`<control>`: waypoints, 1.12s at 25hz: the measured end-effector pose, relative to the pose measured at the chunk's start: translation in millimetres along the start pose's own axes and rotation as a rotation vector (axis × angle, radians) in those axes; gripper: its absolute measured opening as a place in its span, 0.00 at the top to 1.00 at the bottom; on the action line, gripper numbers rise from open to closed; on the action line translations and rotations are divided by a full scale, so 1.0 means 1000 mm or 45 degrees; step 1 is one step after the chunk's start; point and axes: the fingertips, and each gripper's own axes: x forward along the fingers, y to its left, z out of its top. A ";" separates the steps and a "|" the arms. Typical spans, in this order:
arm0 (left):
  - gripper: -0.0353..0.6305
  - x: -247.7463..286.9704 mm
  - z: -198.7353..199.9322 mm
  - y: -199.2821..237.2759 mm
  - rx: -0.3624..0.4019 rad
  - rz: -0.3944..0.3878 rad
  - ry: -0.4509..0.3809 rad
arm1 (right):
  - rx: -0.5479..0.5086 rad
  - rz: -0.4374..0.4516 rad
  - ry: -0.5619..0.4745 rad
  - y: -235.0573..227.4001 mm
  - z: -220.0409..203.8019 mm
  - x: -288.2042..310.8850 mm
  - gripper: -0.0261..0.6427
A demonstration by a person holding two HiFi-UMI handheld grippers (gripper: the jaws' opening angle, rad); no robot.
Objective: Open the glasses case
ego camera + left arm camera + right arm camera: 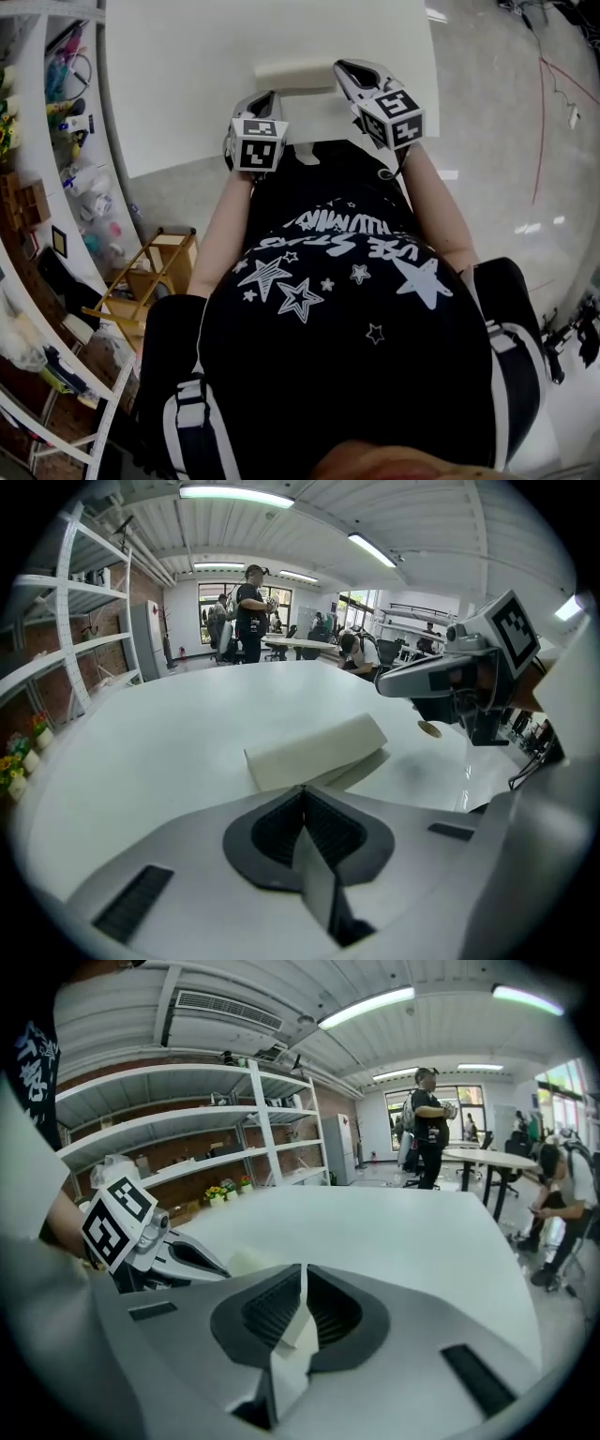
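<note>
A cream glasses case (pixel 292 75) lies closed on the white table (pixel 178 84), near its front edge. In the left gripper view the case (pixel 314 750) sits just beyond my left gripper (pixel 302 789), whose jaws meet at the tips with nothing between them. My left gripper (pixel 270 97) is at the case's near left side. My right gripper (pixel 343 67) is at the case's right end, jaws together. In the right gripper view my right gripper (pixel 303 1269) is shut, and a bit of the case (pixel 246 1262) shows behind the left gripper (pixel 192 1258).
White shelves (pixel 56 141) with small items stand to the left, with a wooden stool (pixel 155 267) beside them. A small round disc (pixel 430 728) lies on the table to the right of the case. People stand and sit at desks far behind the table (pixel 251 611).
</note>
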 end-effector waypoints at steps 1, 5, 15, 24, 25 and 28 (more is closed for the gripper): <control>0.93 0.000 0.000 0.001 -0.010 0.008 0.000 | -0.026 0.021 0.010 0.002 0.000 0.002 0.95; 0.93 0.000 0.000 0.003 -0.058 0.031 -0.006 | -0.179 0.087 0.064 0.010 -0.004 0.011 0.95; 0.93 -0.001 -0.001 0.001 -0.091 0.073 0.004 | -0.598 0.245 0.203 0.024 -0.026 0.019 0.60; 0.93 0.000 -0.001 0.003 -0.129 0.090 0.002 | -0.819 0.274 0.281 0.021 -0.041 0.034 0.53; 0.93 0.000 -0.001 0.003 -0.129 0.092 0.002 | -0.832 0.271 0.284 0.021 -0.041 0.035 0.53; 0.93 -0.001 -0.001 0.003 -0.128 0.099 0.004 | -0.881 0.257 0.295 0.019 -0.043 0.037 0.53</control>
